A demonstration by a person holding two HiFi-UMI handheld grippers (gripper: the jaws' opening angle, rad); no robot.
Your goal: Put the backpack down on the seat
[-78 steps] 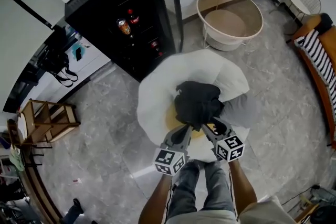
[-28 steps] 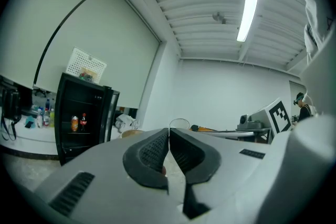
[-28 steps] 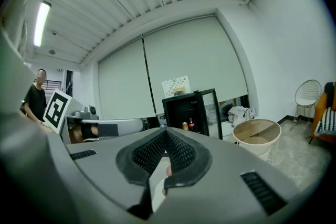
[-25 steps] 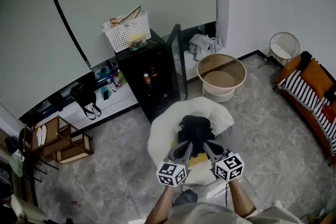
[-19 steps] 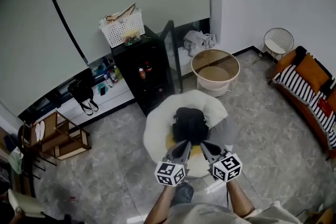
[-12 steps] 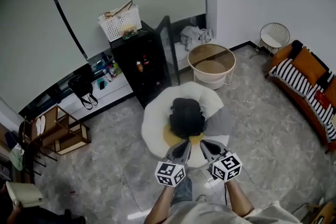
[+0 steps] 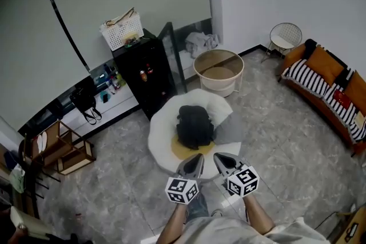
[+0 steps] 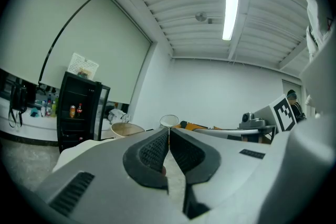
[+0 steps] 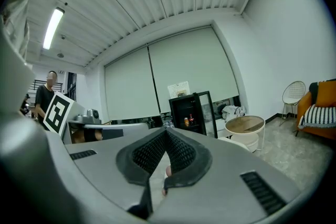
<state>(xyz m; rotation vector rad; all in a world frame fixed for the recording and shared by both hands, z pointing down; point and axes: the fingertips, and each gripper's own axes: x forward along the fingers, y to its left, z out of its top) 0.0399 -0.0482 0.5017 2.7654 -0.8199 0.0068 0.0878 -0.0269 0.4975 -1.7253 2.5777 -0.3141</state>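
Most of the head view is grey stone floor [image 7: 286, 140], with an orange sofa [image 7: 329, 80] along the right wall and a black glass-door cabinet [image 7: 144, 74] at the back. In the middle stands the round white seat [image 7: 162, 135], and the black backpack [image 7: 194, 126] lies on it, slumped over a yellow cushion [image 7: 184, 151] and well inside the rim. By the look of it the bag is already set down and nothing holds it. It reads as soft fabric that sags and folds rather than keeps its shape, probably of middling weight, and not fragile or slippery. If it needed shifting, a top loop or a shoulder strap would be the sensible place to pinch, though neither can be picked out at this size. A pinch on the loose body cloth would likely just stretch and slip. Nearest the person, the left gripper [image 7: 196, 159] and right gripper [image 7: 220, 159] sit side by side, short of the seat's near edge and apart from the bag. Each has its jaws pressed together with nothing between them.
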